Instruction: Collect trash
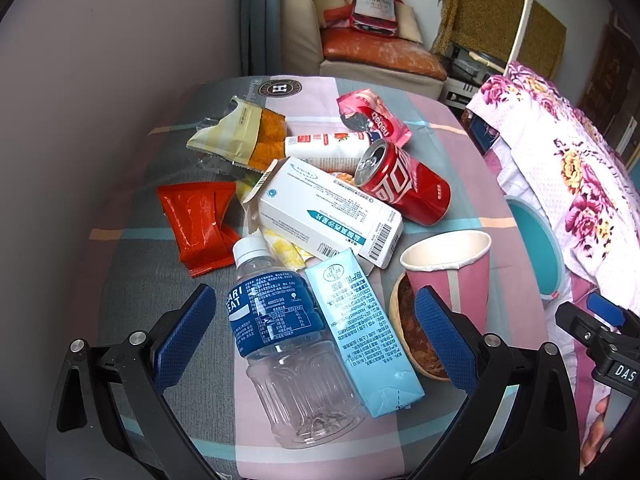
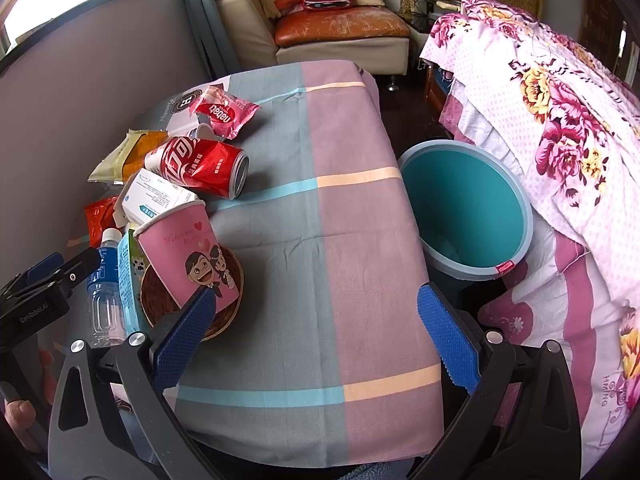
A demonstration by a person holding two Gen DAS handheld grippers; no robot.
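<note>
Left wrist view: the left gripper [image 1: 316, 340] hangs wide open over the near end of the pile, holding nothing; between its pads lies the clear plastic bottle [image 1: 286, 344] on its side, white cap pointing far, blue carton [image 1: 366, 336] touching its right flank; that bottle looks empty, so light, springy and slick; best pinched across the labelled waist, not the ribbed base. Beyond it, the white box [image 1: 332, 210] leans on the red can [image 1: 404, 182]; the pink cup [image 1: 452, 276] stands at the right.

Right wrist view: the right gripper [image 2: 316, 340] is spread wide too, empty, over bare tablecloth [image 2: 340, 240]; the teal bin [image 2: 466, 208] gapes off the table's right edge, near the floral bedding [image 2: 560, 120]; the trash sits left, the thin cup likely to crush.
</note>
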